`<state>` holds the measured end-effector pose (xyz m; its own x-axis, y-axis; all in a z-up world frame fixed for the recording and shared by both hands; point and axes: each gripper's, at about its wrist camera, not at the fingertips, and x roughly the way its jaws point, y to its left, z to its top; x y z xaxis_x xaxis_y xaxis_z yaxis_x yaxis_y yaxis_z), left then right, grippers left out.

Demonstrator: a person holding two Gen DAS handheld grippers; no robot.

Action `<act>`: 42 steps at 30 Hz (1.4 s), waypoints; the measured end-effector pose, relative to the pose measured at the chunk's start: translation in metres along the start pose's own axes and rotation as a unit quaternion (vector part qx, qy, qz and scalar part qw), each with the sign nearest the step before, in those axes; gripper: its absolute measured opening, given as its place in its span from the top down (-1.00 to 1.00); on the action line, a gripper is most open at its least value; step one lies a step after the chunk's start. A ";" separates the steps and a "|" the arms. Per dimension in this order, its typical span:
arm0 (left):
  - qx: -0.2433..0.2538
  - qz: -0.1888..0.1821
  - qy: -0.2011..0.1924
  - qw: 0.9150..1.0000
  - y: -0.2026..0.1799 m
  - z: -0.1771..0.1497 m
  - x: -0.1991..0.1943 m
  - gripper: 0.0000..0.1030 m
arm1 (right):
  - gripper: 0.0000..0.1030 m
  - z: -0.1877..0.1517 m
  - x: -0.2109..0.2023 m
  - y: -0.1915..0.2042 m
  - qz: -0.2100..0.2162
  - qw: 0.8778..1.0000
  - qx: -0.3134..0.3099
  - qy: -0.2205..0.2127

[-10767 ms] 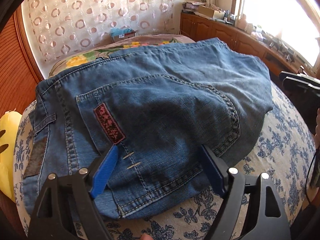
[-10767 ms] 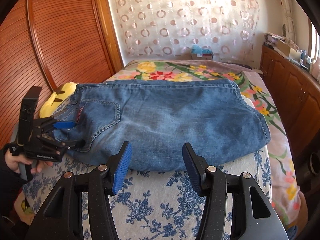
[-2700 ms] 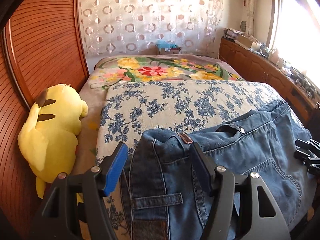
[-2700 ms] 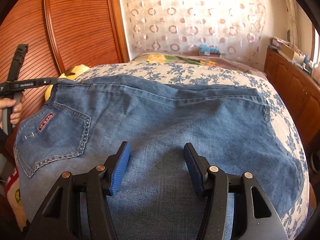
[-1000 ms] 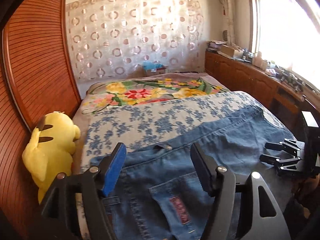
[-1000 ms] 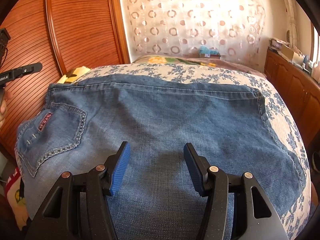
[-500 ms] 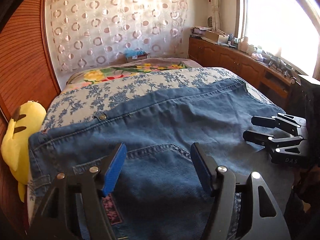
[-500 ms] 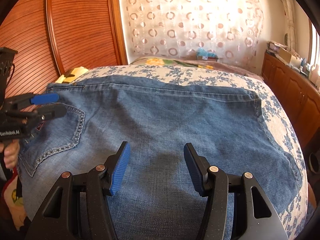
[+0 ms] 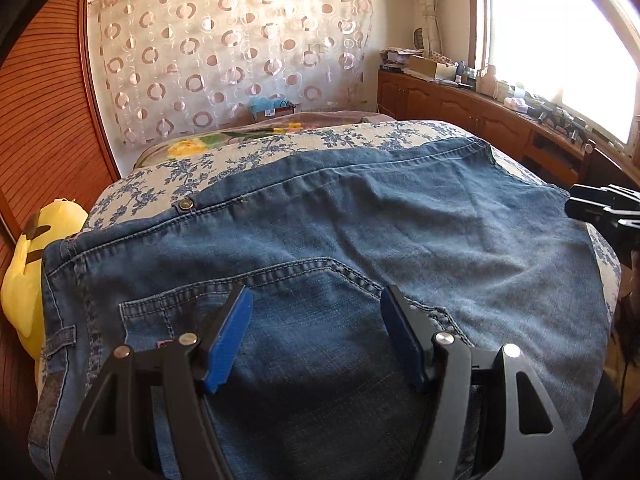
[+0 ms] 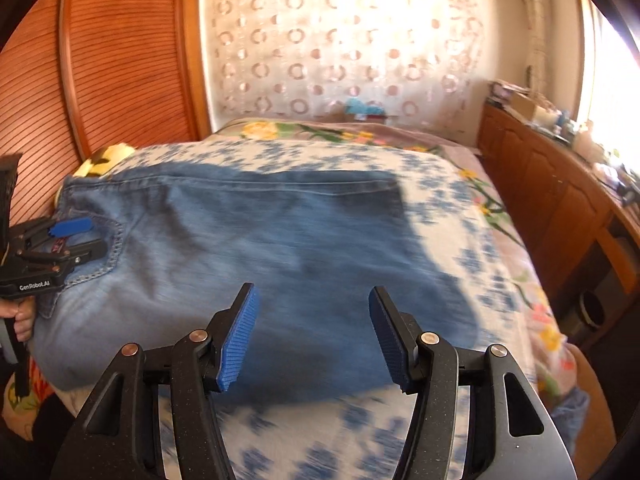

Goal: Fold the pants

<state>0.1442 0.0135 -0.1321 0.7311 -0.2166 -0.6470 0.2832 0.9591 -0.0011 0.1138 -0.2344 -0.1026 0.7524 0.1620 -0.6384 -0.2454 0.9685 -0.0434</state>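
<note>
Denim: one pair of pants on one bed; left claw gapes empty, right claw opening, empty.

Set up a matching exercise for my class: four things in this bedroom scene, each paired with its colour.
Things:
1. jeans
2. plush toy
3. wardrobe door
4. bedspread

Colours:
A. yellow
B. white with blue flowers
C. blue denim
D. reddish-brown

Pairs: 1-C, 2-A, 3-D, 4-B
</note>
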 end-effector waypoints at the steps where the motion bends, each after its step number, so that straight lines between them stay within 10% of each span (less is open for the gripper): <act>1: 0.001 0.001 0.000 1.000 0.000 0.000 0.000 -0.28 | -0.19 -0.002 -0.003 -0.007 -0.007 1.000 0.004 0.001; 15: 0.001 0.008 0.000 1.000 -0.003 -0.001 0.001 -0.28 | -0.22 -0.021 -0.007 -0.054 -0.037 0.998 0.043 0.022; 42: 0.002 0.009 0.002 1.000 -0.003 -0.002 0.002 -0.28 | -0.06 -0.027 0.005 -0.075 0.040 0.983 0.164 0.075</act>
<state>0.1430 0.0104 -0.1348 0.7334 -0.1988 -0.6501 0.2721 0.9622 0.0127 0.1195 -0.3115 -0.1239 0.6336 0.2340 -0.7374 -0.0704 0.9667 0.2462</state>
